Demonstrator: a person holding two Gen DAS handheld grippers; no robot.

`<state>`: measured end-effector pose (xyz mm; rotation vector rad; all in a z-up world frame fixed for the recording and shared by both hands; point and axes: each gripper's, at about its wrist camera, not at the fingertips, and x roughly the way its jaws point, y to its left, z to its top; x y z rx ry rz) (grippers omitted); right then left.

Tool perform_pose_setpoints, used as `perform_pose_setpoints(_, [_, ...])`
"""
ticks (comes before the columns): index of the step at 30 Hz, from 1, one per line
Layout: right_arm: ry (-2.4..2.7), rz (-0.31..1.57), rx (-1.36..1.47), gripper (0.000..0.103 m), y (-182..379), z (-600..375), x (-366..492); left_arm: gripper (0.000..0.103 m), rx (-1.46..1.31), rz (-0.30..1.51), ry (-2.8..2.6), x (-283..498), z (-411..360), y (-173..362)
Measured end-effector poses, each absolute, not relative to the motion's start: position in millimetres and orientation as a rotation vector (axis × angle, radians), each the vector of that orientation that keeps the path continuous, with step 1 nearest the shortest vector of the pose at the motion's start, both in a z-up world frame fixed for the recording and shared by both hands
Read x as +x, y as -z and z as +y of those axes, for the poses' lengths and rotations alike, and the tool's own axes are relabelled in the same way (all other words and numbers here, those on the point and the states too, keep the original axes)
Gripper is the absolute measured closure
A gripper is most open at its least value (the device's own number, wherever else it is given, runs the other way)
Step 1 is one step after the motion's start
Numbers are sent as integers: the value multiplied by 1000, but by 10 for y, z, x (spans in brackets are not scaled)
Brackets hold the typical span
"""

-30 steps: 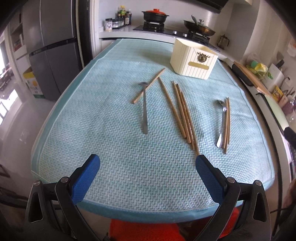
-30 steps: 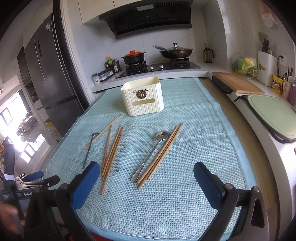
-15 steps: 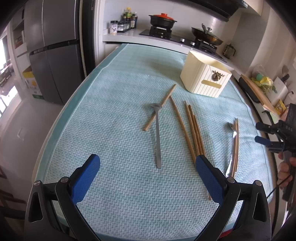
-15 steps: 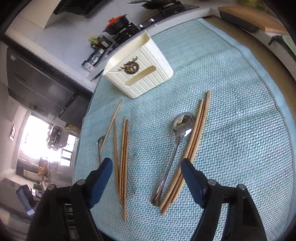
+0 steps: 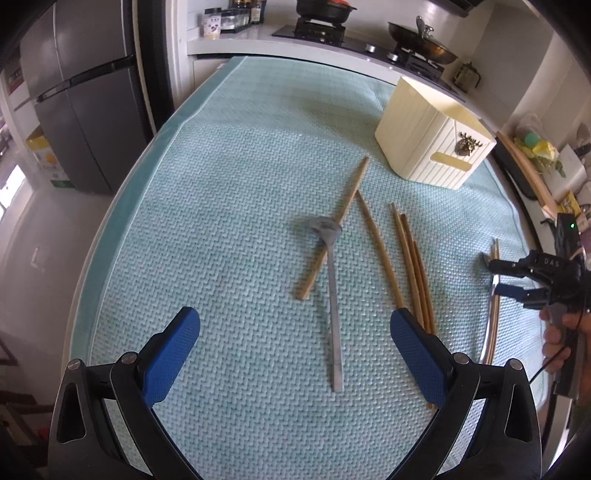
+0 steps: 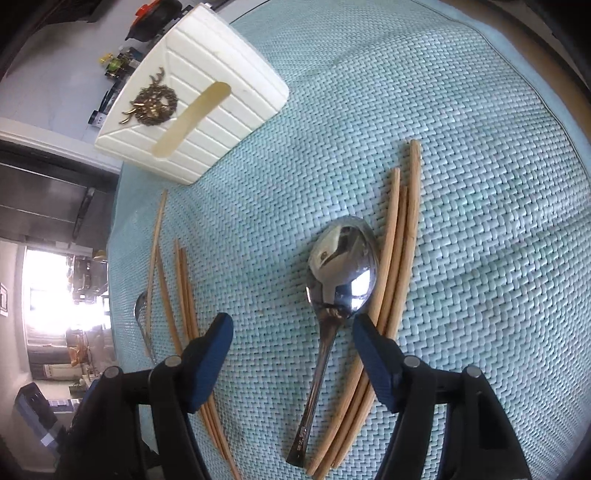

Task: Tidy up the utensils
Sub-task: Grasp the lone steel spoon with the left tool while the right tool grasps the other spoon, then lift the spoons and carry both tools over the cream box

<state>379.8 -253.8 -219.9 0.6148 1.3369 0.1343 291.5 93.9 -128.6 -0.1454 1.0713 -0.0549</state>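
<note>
On the teal mat lies a steel spoon with one wooden chopstick across its bowl. My left gripper hovers open over its handle, touching nothing. Several chopsticks lie to its right. Further right, a second spoon rests beside three chopsticks. My right gripper points down at it, open, and the spoon's neck sits between the fingers with gaps on both sides. The same gripper shows in the left wrist view. A cream utensil holder stands at the back of the mat.
A grey fridge stands left of the table. Behind the mat are a stove with a pot and a wok. A wooden cutting board runs along the right counter. A person's hand holds the right gripper.
Both grippers have come forward and lower over the mat. The right one has tipped downward, narrowed its jaws and now straddles the right spoon. The left one has closed in on the left spoon.
</note>
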Motion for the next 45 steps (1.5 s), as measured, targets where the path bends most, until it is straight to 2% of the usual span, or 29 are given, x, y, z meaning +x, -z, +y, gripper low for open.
perform_pose_setpoints(8, [-97,1318,459,36,2331,-2310,4076,1,-135,1113,81,3221,1043,1428])
perform_pose_setpoints(9, [-104,1308,454,40,2347,-2282,4137,1,-170,1123,93,3275,1096,1430])
perform_pose_setpoints(11, [-110,1303,452,68,2315,-2307,4244,1,-224,1136,99,3392,1194,1437])
perform_pose_setpoints(13, [-115,1299,459,79,2284,-2394,4205,2,-244,1147,95,3510,1243,1448])
perform_pose_setpoints(14, [-125,1293,469,80,2289,-2458,4201,2,-248,1154,94,3572,1247,1459])
perform_pose_setpoints(17, [-164,1265,475,91,2292,-2526,4161,14,-257,1196,101,3774,1194,1519])
perform_pose_setpoints(22, [-173,1253,453,91,2276,-2609,4000,27,-186,1273,84,4059,929,1719])
perform_pose_setpoints(30, [-194,1231,450,93,2167,-2485,3839,32,-122,1346,62,4289,633,1916])
perform_pose_setpoints(33, [-196,1219,442,93,2092,-2494,3778,63,-133,1343,65,4326,564,1920])
perform_pose_setpoints(34, [-196,1214,438,93,2070,-2505,3763,66,-144,1333,64,4338,560,1901])
perform_pose_setpoints(39, [-215,1197,417,94,1979,-2566,3656,67,-219,1301,77,4348,614,1852])
perform_pose_setpoints(45, [-241,1178,412,100,1744,-2461,3528,67,-273,1275,100,4212,798,1727])
